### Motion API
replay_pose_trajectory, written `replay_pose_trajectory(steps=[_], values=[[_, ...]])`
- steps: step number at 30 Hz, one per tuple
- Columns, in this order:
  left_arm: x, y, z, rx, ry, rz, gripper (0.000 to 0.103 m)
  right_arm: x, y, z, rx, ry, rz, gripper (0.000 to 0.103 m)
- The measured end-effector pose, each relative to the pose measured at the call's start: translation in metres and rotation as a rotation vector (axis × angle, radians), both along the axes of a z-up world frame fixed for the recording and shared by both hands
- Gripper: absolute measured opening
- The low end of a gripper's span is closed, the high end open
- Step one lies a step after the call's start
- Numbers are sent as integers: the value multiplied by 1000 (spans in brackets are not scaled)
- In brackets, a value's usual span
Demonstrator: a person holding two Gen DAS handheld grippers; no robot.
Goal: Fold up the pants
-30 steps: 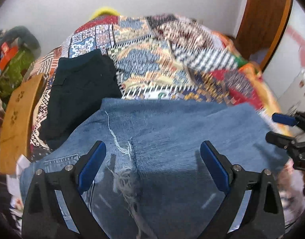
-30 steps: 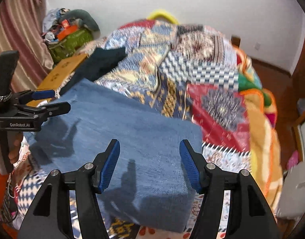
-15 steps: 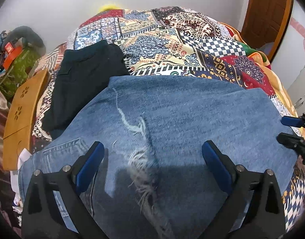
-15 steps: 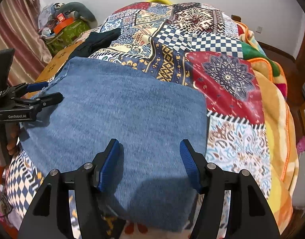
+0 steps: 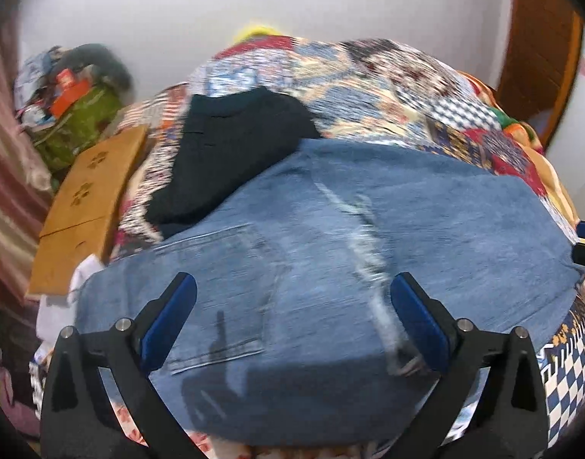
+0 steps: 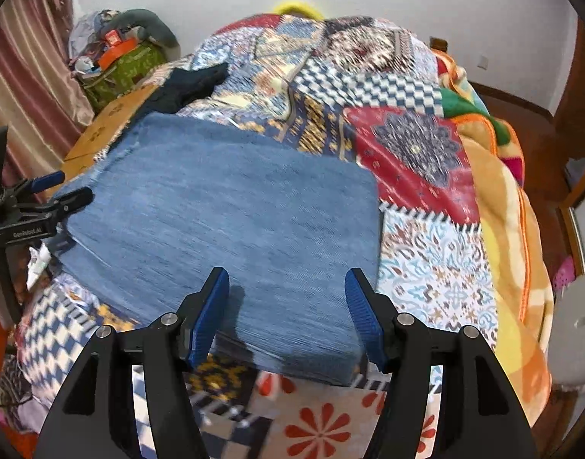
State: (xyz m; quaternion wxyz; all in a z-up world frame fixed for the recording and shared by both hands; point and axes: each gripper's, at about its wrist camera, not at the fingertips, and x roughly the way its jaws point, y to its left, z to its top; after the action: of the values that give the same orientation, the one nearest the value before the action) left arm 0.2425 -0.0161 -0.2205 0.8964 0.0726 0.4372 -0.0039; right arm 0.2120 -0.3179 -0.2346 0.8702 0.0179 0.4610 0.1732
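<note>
Denim fills the near half of both views: the jeans (image 5: 369, 229) lie folded into a thick rectangle on the patchwork bed cover (image 6: 418, 145), a frayed pale seam (image 5: 372, 267) running toward six o'clock. The left claw (image 5: 292, 321) hangs over the near edge with its blue pads spread wide, nothing between them. The right claw (image 6: 288, 313) is likewise wide and empty above the folded corner at six o'clock. A black garment (image 5: 231, 145) lies at eleven o'clock, its edge touching or tucked under the jeans; I cannot tell which. A tan cardboard box (image 5: 90, 199) sits at nine o'clock.

The stack looks bulky, so the top layers could spring back or slide if pressed unevenly. A low grab might also catch the bed cover or the black garment along with the denim.

White lettering on the left claw's body, seen from the right wrist, seems to read "GenRobot.AI", though blurred.
</note>
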Motion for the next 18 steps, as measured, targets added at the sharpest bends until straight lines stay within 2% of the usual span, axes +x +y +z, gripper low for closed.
replay_pose_trajectory(steps=[3, 8, 12, 18], values=[[-9, 24, 8, -8, -37, 76, 103, 1, 18, 13, 14, -37, 39, 59], [-27, 79, 18, -79, -70, 177, 103, 8, 61, 27, 32, -73, 130, 59], [-38, 131, 10, -148, 3, 259, 103, 12, 98, 29, 51, -83, 201, 59], [-60, 181, -27, -237, 128, 348, 103, 16, 145, 12, 48, -35, 299, 59]])
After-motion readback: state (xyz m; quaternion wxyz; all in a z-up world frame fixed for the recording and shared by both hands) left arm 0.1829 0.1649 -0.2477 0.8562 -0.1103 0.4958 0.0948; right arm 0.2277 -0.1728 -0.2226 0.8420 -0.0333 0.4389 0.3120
